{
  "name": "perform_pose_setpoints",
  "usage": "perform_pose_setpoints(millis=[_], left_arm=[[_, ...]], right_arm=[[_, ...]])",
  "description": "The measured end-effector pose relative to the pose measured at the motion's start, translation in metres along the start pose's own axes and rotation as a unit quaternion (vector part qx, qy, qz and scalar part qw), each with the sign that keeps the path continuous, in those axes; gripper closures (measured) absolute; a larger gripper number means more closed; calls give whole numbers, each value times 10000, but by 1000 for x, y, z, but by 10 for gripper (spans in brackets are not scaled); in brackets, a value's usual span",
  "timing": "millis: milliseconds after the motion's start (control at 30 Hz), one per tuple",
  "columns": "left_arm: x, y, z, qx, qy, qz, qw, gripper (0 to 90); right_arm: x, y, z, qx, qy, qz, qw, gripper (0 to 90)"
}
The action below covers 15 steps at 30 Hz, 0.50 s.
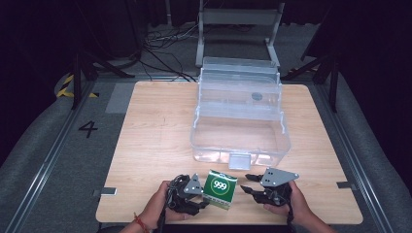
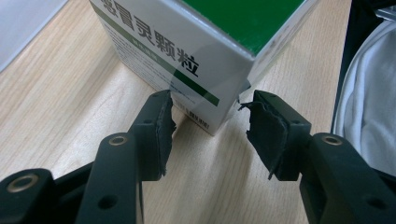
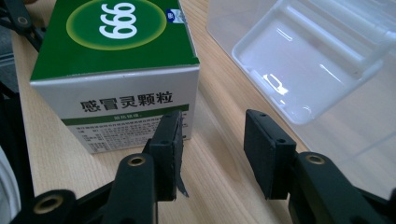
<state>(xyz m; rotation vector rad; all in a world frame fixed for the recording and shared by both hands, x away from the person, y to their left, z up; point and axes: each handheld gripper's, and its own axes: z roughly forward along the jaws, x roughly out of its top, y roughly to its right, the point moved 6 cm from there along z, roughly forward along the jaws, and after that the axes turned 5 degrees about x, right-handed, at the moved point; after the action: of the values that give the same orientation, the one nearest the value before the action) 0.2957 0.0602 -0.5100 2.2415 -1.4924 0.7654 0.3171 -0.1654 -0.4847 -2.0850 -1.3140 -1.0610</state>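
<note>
A green and white box [image 1: 220, 189] marked 999 sits at the near edge of the wooden counter [image 1: 155, 131], green face up, turned slightly askew. The left hand-held gripper [image 1: 203, 198] is spread open around one lower corner. The right hand-held gripper [image 1: 248, 183] is open just beside it. A clear plastic bin [image 1: 240, 128] stands behind.

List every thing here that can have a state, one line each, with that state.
Green and white medicine box: closed, flat on the table, green face up, ungripped.
Clear plastic storage box: open, lid raised, its tiers look empty.
Left hand-held gripper: open, jaws straddling a box corner.
Right hand-held gripper: open, jaws beside the box, holding nothing.
</note>
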Motion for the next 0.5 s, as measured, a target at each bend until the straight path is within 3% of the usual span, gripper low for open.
perform_pose_setpoints(millis=[100,267,333,433,500], left_arm=[[0,3,1,-89,-5,-27,10000,507],[2,11,2,-163,-55,159,9997,512],[3,14,2,-278,-32,120,9995,522],[5,18,3,-383,-46,247,9990,527],[6,20,4,-476,-93,188,9986,477]], right_arm=[[1,1,1,-22,11,17,10000,564],[8,4,3,-91,12,-17,10000,563],[10,5,3,-95,54,14,9999,562],[11,8,4,-169,32,21,9999,558],[12,11,5,-236,45,62,9997,541]])
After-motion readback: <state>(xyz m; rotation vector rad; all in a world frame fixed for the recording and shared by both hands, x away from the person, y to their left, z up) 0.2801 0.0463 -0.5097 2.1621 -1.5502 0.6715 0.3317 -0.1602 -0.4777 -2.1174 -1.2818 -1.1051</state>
